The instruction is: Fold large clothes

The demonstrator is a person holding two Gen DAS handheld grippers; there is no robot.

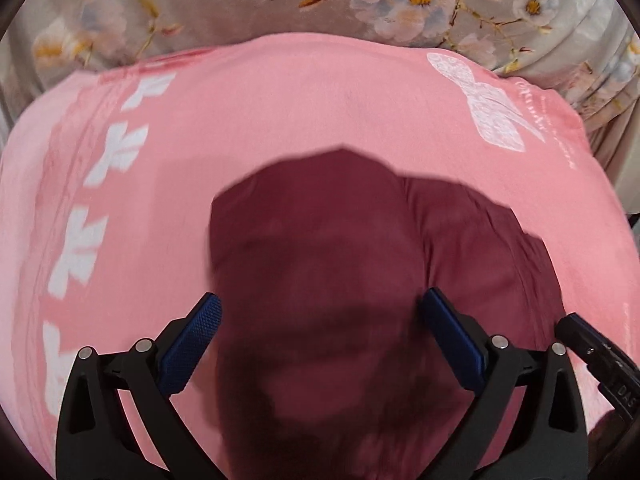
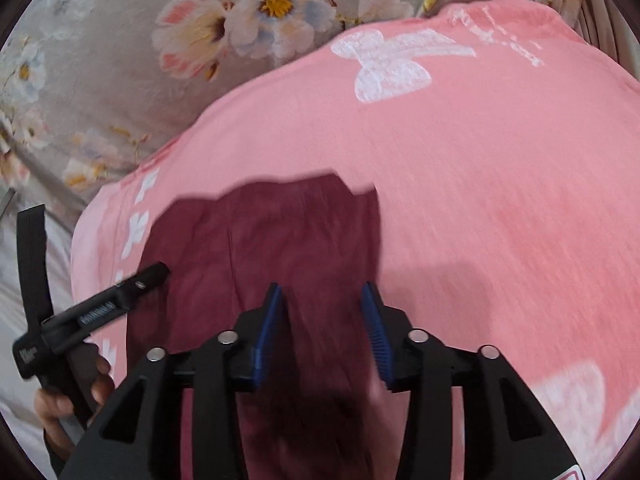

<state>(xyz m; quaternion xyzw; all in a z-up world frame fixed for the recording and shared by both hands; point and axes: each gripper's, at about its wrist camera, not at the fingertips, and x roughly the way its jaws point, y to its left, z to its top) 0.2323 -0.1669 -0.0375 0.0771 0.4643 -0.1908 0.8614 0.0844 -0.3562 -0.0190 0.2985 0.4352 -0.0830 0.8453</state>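
Fingers point(image 1: 212, 320) of both grippers stand apart over the maroon garment point(image 1: 320, 260); only the right view shows the person's hand point(image 2: 76, 396).

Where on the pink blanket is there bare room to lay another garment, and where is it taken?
Free: the pink blanket to the right of the maroon garment, up to the white bow print, and the strip between garment and flower border. Crowded: the near middle, where the left gripper and right gripper stand open over the garment.

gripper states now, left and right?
Left gripper: open, holding nothing, maroon garment below.
Right gripper: open, maroon garment between its fingers, not pinched.
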